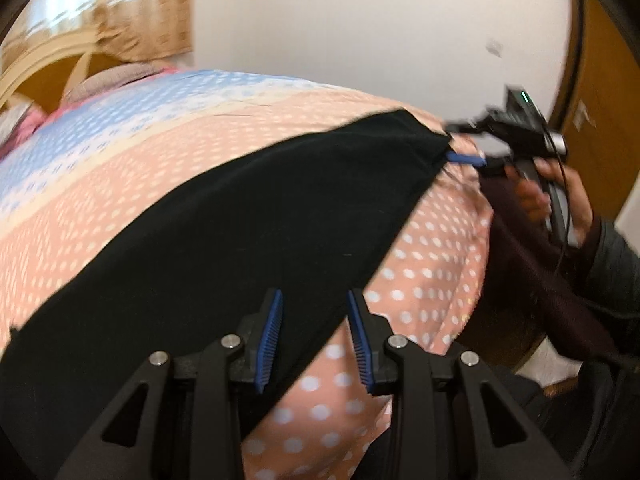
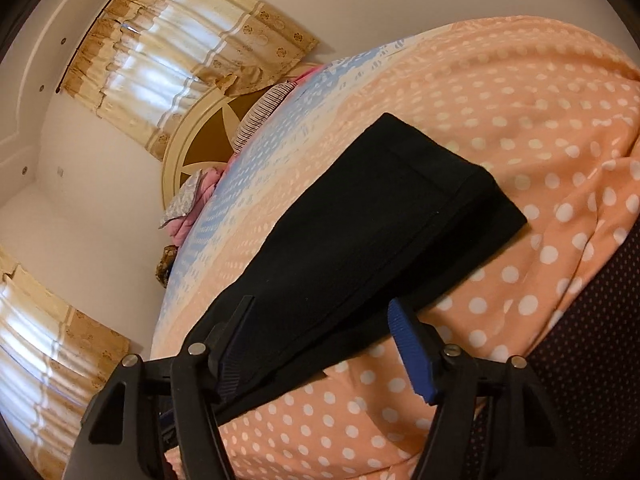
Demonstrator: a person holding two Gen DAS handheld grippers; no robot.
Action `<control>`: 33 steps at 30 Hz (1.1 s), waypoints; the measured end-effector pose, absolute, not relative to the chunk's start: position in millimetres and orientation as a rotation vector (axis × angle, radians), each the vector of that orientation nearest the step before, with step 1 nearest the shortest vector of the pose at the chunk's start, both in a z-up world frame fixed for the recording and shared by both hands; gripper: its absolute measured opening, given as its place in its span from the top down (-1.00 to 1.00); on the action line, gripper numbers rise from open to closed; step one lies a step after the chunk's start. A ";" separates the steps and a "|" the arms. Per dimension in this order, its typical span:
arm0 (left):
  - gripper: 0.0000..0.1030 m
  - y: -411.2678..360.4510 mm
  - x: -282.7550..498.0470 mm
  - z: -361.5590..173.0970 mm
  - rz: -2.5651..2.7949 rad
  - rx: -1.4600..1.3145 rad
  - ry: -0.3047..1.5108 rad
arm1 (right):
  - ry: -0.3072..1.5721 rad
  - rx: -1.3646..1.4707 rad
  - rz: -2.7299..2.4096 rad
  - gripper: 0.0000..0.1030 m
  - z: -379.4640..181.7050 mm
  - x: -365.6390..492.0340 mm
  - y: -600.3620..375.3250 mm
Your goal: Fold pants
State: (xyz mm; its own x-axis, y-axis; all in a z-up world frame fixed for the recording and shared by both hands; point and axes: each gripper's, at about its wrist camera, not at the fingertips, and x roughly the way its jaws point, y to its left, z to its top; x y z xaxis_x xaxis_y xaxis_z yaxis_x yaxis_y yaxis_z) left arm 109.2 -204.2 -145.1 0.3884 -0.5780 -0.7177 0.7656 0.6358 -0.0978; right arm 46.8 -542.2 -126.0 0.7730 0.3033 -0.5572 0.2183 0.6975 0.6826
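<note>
The black pants (image 1: 224,216) lie flat as a long band on the polka-dot bedspread (image 1: 120,168). My left gripper (image 1: 315,300) is open just above the near edge of the pants, holding nothing. The right gripper (image 1: 466,144) shows at the far corner of the pants in the left wrist view, blue pad beside the cloth. In the right wrist view the pants (image 2: 368,216) run away from my right gripper (image 2: 322,308), whose jaws stand wide open around the near end of the cloth.
The bed's edge drops off at the right (image 1: 472,280), where the person's dark clothing (image 1: 560,280) stands. A headboard (image 2: 200,140) and pillows (image 2: 260,112) are at the far end. Curtains (image 2: 168,52) hang behind.
</note>
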 end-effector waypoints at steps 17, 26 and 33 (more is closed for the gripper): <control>0.79 -242.8 107.7 -154.9 -0.804 0.478 0.770 | 0.652 0.820 0.035 0.79 -138.3 43.4 -559.3; 0.89 -230.3 111.7 -133.4 -0.828 0.354 0.763 | 0.621 0.789 0.035 0.94 -127.2 35.7 -561.9; 0.89 -231.9 100.4 -149.8 -0.888 0.360 0.828 | 0.652 0.810 -0.045 0.95 -136.1 19.4 -582.0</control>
